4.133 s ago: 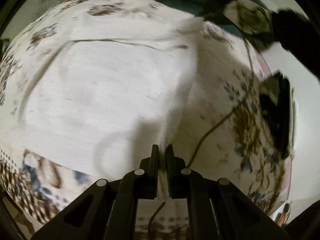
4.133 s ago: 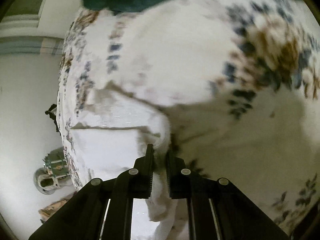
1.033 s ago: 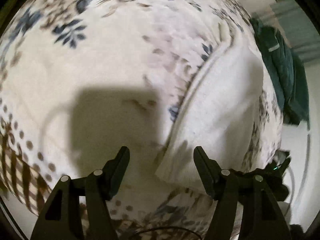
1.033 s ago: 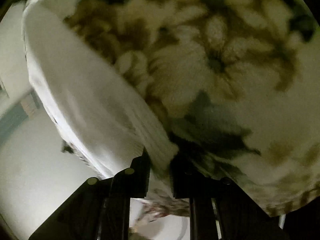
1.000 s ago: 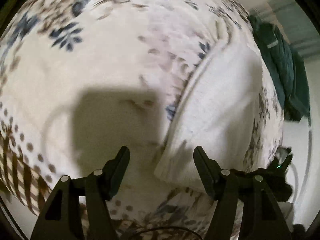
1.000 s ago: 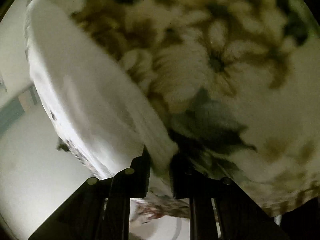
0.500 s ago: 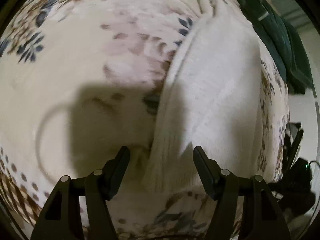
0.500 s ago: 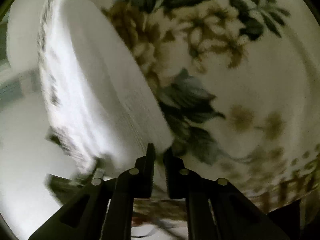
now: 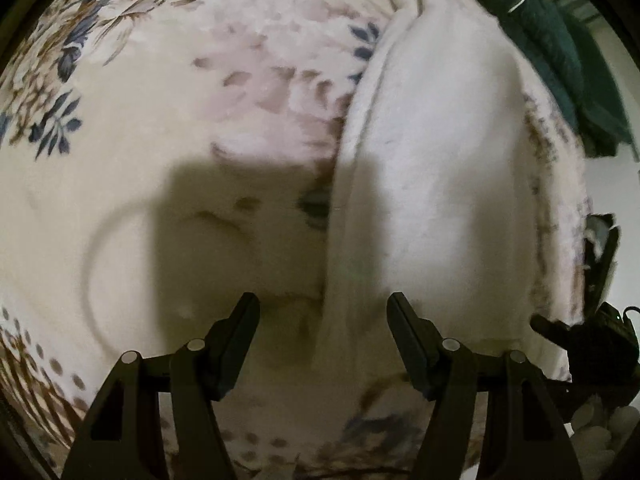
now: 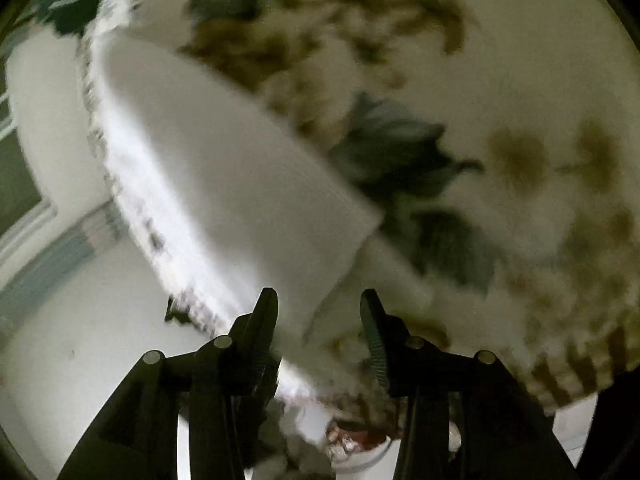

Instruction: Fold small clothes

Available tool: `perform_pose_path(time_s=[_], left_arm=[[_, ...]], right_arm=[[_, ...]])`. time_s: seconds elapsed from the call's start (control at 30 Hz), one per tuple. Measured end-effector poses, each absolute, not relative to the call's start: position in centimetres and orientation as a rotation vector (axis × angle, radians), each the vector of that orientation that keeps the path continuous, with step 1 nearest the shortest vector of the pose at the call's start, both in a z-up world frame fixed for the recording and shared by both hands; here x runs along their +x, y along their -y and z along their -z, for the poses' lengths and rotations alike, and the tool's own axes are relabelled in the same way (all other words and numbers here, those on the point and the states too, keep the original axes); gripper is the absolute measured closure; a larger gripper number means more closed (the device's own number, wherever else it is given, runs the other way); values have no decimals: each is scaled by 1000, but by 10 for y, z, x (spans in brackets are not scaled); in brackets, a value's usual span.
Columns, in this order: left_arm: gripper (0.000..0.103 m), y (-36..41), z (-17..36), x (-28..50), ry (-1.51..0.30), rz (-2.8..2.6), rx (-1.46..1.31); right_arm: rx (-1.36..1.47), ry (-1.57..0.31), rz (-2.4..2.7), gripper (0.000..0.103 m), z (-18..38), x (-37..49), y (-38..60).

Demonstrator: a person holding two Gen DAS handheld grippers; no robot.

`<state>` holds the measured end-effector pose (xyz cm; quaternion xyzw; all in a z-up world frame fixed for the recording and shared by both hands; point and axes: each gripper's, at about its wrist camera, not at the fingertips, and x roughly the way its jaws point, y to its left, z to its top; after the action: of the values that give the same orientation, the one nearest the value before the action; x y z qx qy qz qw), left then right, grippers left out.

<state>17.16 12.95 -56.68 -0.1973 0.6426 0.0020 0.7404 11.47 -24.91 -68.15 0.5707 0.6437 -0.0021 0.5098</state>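
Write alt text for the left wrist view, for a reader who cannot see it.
A folded white garment lies on a cream floral blanket, its near edge between the open fingers of the left gripper, which do not touch it. A dark green cloth lies at the blanket's far right edge, and the gripper's shadow falls on the blanket to the left.

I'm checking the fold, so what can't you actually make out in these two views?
- Left wrist: the white garment near end is hidden behind the left claw.
- Right wrist: motion blur smears the garment edges at the opening right claw.
- Right wrist: objects below the bed are blurred.
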Motion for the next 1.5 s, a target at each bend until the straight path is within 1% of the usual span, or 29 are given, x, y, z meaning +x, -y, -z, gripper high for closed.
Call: perform_pose_path(time_s=[0.03,0.13,0.2,0.23,0.37,0.5,0.53,0.57,0.6,0.63,0.77,0.87,1.0,1.07,1.1,1.13,1.17,1.2,1.23,1.27,1.4,1.43,1.5], left_arm=[[39,-130,569,173,-1412,-1,-438],[39,-129,570,175,-1410,1,-450],[39,-128,569,174,-1408,-3,-446],[39,-128,570,174,-1409,-2,-449],[39,-121,571,174,-1414,5,-430],[40,-117,573,175,-1413,23,-392],[42,-115,573,176,-1412,28,-377],[71,-113,573,176,-1405,40,-356],[93,-110,573,176,-1402,53,-341],[96,-108,572,177,-1405,60,-343],[97,-122,545,170,-1325,54,-404],[97,-142,538,167,-1301,21,-451],[96,-152,574,171,-1379,24,-493],[92,-151,575,174,-1389,44,-508],[91,-150,573,176,-1398,69,-518],[80,-150,568,176,-1401,76,-509],[68,-152,564,174,-1396,85,-502],[61,-155,561,173,-1383,103,-510],[49,-159,558,172,-1364,123,-525],[45,-162,559,173,-1354,129,-534],[45,-176,574,184,-1344,167,-594],[45,-176,581,190,-1345,185,-613],[43,-173,592,200,-1353,214,-643]], right_arm=[[1396,-1513,40,59,690,112,253],[1441,-1390,127,97,692,109,258],[1390,-1377,137,99,681,106,254],[1323,-1404,145,101,673,102,249],[1130,-1512,170,102,651,77,229],[1047,-1549,181,102,638,66,220],[1029,-1565,179,102,638,65,219],[1008,-1578,179,102,636,65,219],[989,-1584,172,102,635,66,214],[973,-1592,162,102,639,73,215],[914,-1618,90,102,630,92,182],[867,-1650,74,102,636,106,167],[816,-1729,62,102,675,126,132],[796,-1726,54,100,679,138,128],[816,-1738,11,96,680,144,125],[830,-1765,-37,85,683,149,125],[854,-1788,-78,71,681,153,125],[894,-1796,-117,64,678,155,128],[918,-1794,-140,51,675,156,130],[929,-1786,-156,46,671,155,135],[921,-1702,-177,46,665,169,146],[936,-1681,-178,46,670,169,160],[989,-1636,-208,45,684,181,154]])
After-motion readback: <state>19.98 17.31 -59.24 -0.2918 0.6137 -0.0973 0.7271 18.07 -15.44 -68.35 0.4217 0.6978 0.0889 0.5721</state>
